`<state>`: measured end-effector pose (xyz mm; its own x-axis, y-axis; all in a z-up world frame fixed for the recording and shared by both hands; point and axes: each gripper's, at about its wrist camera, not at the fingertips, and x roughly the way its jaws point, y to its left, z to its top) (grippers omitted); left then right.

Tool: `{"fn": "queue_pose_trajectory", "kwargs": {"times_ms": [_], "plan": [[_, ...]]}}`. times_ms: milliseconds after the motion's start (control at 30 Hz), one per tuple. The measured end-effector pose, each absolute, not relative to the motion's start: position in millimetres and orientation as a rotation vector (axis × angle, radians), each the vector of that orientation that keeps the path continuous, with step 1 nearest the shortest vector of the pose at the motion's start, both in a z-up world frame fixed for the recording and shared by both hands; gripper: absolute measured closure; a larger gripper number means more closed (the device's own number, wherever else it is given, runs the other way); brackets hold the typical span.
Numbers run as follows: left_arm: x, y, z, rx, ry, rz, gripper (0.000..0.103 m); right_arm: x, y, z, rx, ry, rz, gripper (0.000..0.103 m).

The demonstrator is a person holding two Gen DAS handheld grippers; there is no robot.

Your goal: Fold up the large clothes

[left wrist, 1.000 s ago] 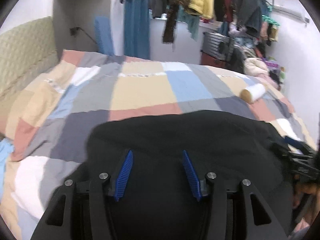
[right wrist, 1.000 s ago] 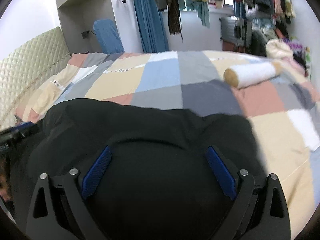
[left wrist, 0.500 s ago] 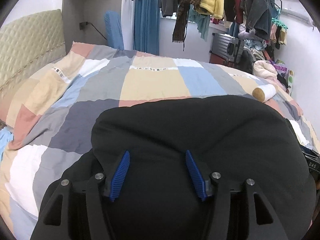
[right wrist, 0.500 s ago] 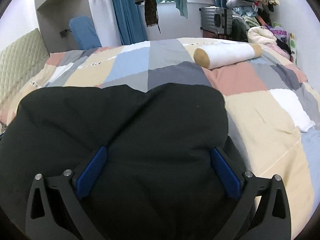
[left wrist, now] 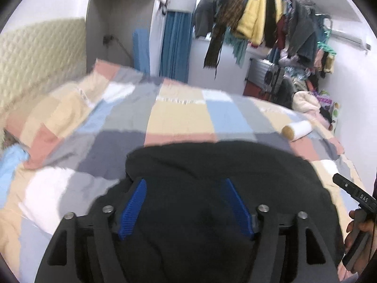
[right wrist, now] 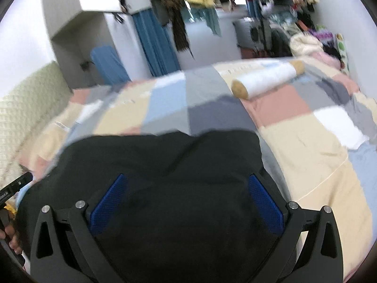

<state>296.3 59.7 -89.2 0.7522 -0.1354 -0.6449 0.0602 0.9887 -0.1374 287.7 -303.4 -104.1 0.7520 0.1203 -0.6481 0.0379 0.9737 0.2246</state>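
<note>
Left jaws: my left gripper (left wrist: 185, 208) has its blue pads (left wrist: 132, 208) set moderately apart, and the black garment (left wrist: 223, 176) bulges up between and over them. I cannot tell whether they pinch any cloth.

Right jaws: my right gripper (right wrist: 186, 206) stands wider, its pads (right wrist: 265, 208) far apart with black cloth filling the gap. No pinch shows here either, so I cannot tell whether anything is gripped.

Where the garment is: it lies on the near part of the bed (right wrist: 306, 146), heaped against both grippers. Its far margin crosses the patchwork quilt (left wrist: 179, 118) well short of the headboard (left wrist: 35, 56).

Why held this way: I judge both tools sit at the garment's near edge, one toward each end, so the cloth can be carried across the bed in one even sweep. Each camera catches the other tool at its side: the right one (left wrist: 353, 193) in my left view, the left one (right wrist: 14, 186) in my right view.

Long axis: the black mass runs side to side, from one gripper to the other, roughly along the bed's near edge. Its far margin faces the bed's far edge.

Which end is which: I cannot tell collar from hem; the cloth is dark and the pictures are blurred.

Bystander: a white roll (right wrist: 266, 80) lies toward the bed's far right corner, well apart from the garment.
</note>
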Motion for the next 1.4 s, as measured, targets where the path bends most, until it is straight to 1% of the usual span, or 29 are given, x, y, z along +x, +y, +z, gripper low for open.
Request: {"fn": "queue_pose_trajectory", "kwargs": {"times_ms": [33, 100, 367, 600, 633, 800, 1067, 1267, 1400], "plan": [[288.3, 58.2, -78.6, -0.097, 0.691, -0.104, 0.024, 279.5, -299.4, -92.3, 0.216, 0.698, 0.058, 0.000], [270.2, 54.6, -54.5, -0.079, 0.646, -0.087, 0.019, 266.2, -293.2, -72.4, 0.193, 0.668, 0.071, 0.000], [184.8, 36.1, 56.0, -0.097, 0.476, -0.098, 0.017, 202.3, -281.3, 20.7, 0.150, 0.526, 0.094, 0.000], [114.2, 13.4, 120.2, -0.036, 0.366, -0.115, 0.011, 143.1, -274.2, 103.2, 0.165, 0.395, 0.154, 0.000], [102.2, 9.3, 127.4, -0.034, 0.348, -0.134, 0.009, 131.6, -272.5, 112.4, 0.164, 0.371, 0.166, 0.000], [50.9, -15.3, 146.0, 0.015, 0.306, -0.177, 0.008, 81.7, -261.4, 134.0, 0.142, 0.282, 0.194, 0.000], [-8.8, -39.6, 151.7, 0.023, 0.269, -0.243, 0.006, 28.7, -251.5, 132.8, 0.141, 0.269, 0.256, 0.000], [-27.0, -45.6, 128.9, 0.025, 0.311, -0.183, 0.006, -2.3, -250.2, 123.2, 0.068, 0.267, 0.226, 0.000], [-30.4, -46.1, 111.4, -0.014, 0.342, -0.188, 0.006, -14.1, -250.6, 107.9, 0.063, 0.302, 0.209, 0.000]]}}
